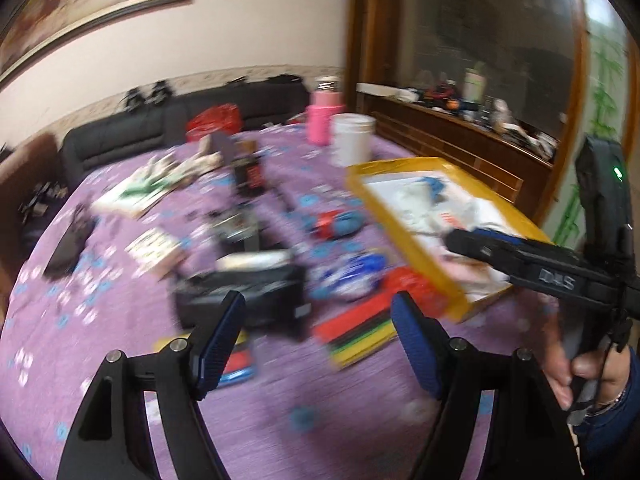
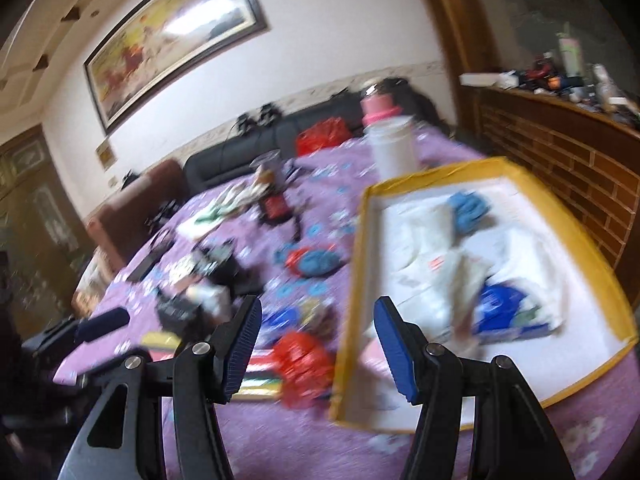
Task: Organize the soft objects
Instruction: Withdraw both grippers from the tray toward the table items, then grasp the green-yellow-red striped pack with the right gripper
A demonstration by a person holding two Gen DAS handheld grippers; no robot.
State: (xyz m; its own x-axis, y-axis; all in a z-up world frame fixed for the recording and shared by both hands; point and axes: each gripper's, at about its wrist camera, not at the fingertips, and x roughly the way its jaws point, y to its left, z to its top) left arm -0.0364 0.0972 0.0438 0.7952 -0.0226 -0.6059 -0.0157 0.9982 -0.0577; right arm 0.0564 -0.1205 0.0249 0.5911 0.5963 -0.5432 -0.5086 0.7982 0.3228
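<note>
Both grippers hang above the purple tablecloth with nothing in them: the left gripper has its blue pads well apart, and the right gripper also stands parted and empty. The yellow-rimmed box lies on the right part of the table and already holds white cloths and some blue soft pieces. Other soft things are outside it, such as a blue and red bundle in the middle of the table and a red crumpled piece just beside the near corner of the box. The step in hand seems to be the choice of the next soft thing. The frames are blurred, so it would be wise to steady the hands first, then come down over one piece only, keep away from the hard black case, and close on the middle of the fabric.
</note>
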